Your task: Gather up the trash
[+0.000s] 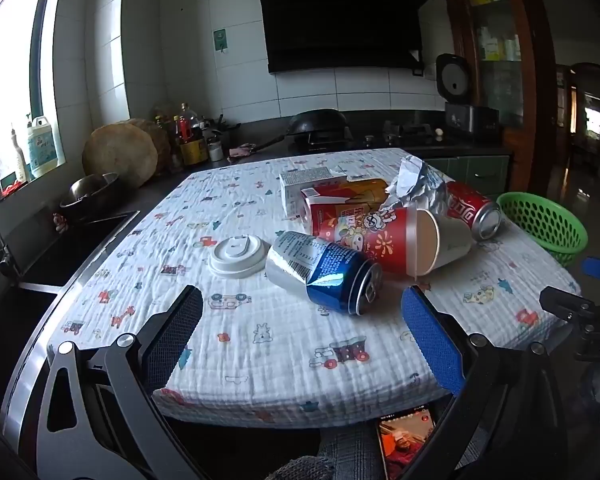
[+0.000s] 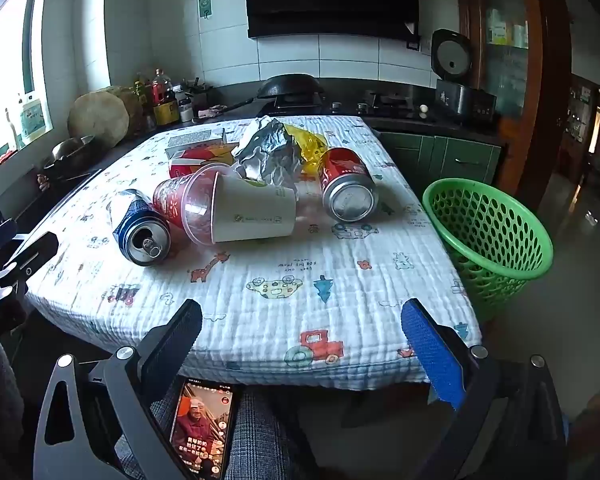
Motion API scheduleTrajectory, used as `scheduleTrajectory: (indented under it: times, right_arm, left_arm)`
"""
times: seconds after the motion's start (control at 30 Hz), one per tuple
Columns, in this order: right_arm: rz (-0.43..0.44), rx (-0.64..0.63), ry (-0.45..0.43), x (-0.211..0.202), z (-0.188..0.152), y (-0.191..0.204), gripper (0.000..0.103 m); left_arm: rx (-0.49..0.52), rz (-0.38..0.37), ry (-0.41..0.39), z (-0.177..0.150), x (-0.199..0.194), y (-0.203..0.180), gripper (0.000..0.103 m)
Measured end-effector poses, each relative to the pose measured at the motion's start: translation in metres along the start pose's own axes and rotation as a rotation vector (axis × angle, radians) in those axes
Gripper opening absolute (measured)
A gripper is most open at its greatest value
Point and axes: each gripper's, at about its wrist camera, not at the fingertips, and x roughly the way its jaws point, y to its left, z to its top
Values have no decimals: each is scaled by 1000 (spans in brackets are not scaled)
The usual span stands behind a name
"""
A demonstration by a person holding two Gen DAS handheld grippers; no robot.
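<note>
Trash lies on the cloth-covered table (image 1: 260, 344): a dented blue can (image 1: 328, 276) (image 2: 142, 228), a white cup lid (image 1: 239, 257), a red printed cup nested with a white paper cup (image 1: 428, 240) (image 2: 252, 212), a red cola can (image 1: 474, 210) (image 2: 348, 190), crumpled foil (image 1: 414, 182) (image 2: 270, 152), and cartons (image 1: 340, 196). A green basket (image 2: 488, 232) (image 1: 544, 224) stands off the table's right side. My left gripper (image 1: 302, 308) is open and empty, just short of the blue can. My right gripper (image 2: 302, 320) is open and empty over the table's near edge.
A sink (image 1: 60, 248) and counter with bottles, a cutting board and a metal bowl run along the left. A stove with a wok (image 1: 318, 124) is behind the table. A phone (image 2: 202, 424) rests on a lap below the table edge.
</note>
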Motion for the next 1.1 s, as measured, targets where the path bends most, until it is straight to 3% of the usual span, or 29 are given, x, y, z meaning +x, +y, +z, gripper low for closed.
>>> scheduleTrajectory:
  times: [1.1]
  right_arm:
    - [-5, 0, -4, 3, 3, 0, 97]
  left_arm:
    - [-7, -14, 5, -1, 7, -4, 98]
